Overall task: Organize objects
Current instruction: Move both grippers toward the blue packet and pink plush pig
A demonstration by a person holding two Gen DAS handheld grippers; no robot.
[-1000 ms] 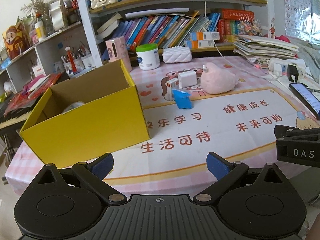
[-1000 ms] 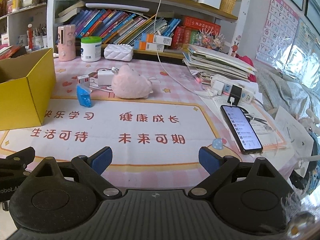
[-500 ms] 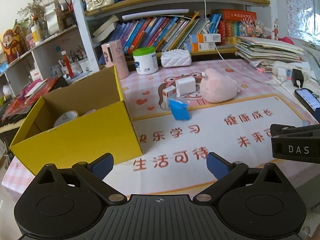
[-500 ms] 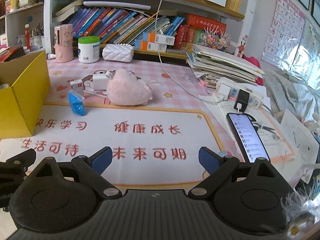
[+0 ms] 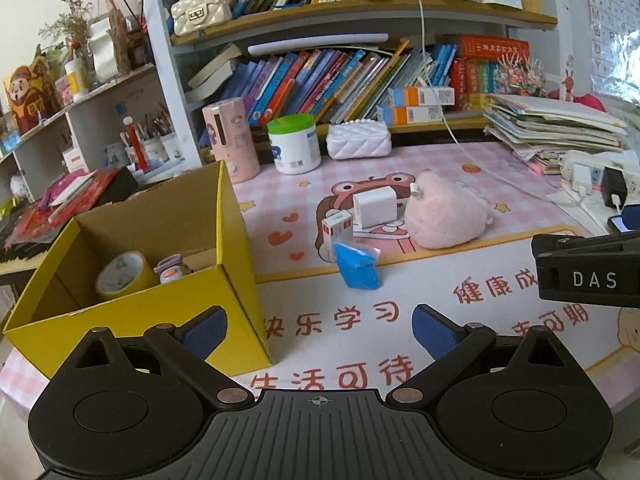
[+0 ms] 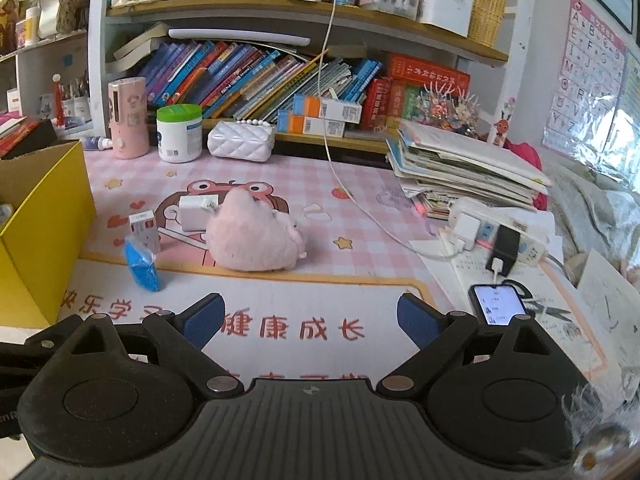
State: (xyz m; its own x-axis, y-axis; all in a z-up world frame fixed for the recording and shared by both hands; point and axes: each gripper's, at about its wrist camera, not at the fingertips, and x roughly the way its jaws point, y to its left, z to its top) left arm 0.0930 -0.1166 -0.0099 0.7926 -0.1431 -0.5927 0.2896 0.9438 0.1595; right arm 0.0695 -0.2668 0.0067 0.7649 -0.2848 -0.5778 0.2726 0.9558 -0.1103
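The desk mat [image 5: 500, 264] fills more of both views than it did a second ago, and the yellow box [image 5: 168, 304] sits larger and lower in the left wrist view, so both grippers have closed in on the loose pile; in my judgement this is the approach to the next pick, with nothing lifted yet. The box stands open at the left of the mat, and more of its inside shows now: a roll of tape [image 5: 120, 274] and a small pink-capped item [image 5: 172, 270] already lie there. Well to its right, in the middle of the mat, the pink plush [image 6: 252, 236] rests against a white charger [image 6: 194, 212], with a small red-and-white carton [image 6: 143, 229] just beside it and a blue packet [image 6: 142, 266] leaning in front. The left gripper [image 5: 320, 326] has its blue pads spread wide with nothing between them; the right gripper [image 6: 310, 318] stands equally wide and empty. Its side, seen from the left wrist, bears the letters "DAS". The mat carries red Chinese phrases, among them 快乐学习, 健康成长 and 生活可待, and an alphabet chart [image 6: 588, 64] hangs on the wall.
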